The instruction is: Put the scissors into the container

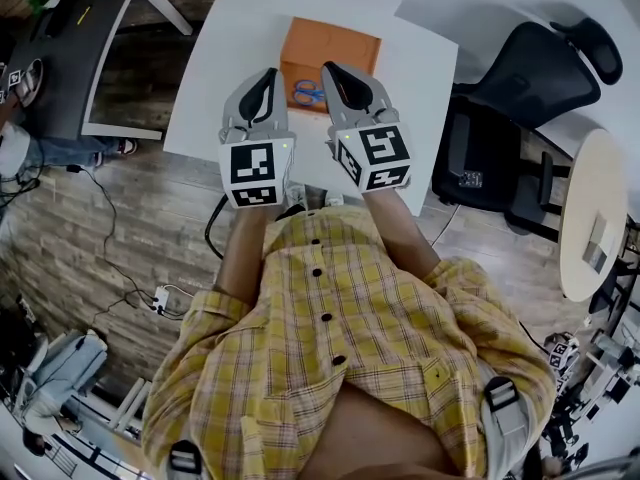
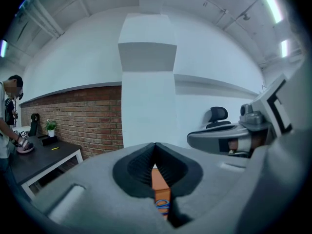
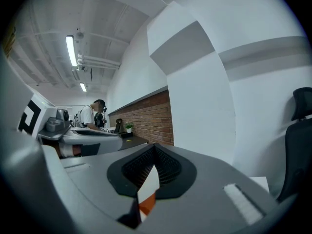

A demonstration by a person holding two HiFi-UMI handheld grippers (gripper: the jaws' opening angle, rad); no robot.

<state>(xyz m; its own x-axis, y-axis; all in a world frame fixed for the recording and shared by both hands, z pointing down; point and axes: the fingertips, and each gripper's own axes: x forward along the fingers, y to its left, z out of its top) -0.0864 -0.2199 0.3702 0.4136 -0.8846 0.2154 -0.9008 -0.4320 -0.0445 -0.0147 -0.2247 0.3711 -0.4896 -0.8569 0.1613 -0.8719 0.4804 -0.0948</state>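
An orange container (image 1: 335, 46) stands on the white table (image 1: 220, 78). The scissors (image 1: 308, 93), with blue and orange handles, show against its orange near its front edge, between my two grippers. My left gripper (image 1: 268, 76) and right gripper (image 1: 335, 71) hover side by side over the table's near half, both shut with nothing held. In the left gripper view the jaws (image 2: 156, 147) meet, and the container (image 2: 161, 189) with a blue handle ring (image 2: 162, 204) shows through the slit below. The right gripper (image 3: 155, 147) is shut too, with a sliver of the container (image 3: 146, 206) below.
A black office chair (image 1: 520, 98) stands right of the table. A dark desk (image 1: 70, 48) is at the left, with a person (image 2: 9, 116) standing at it. A round table (image 1: 590, 218) is at the far right. Cables (image 1: 160, 298) lie on the wood floor.
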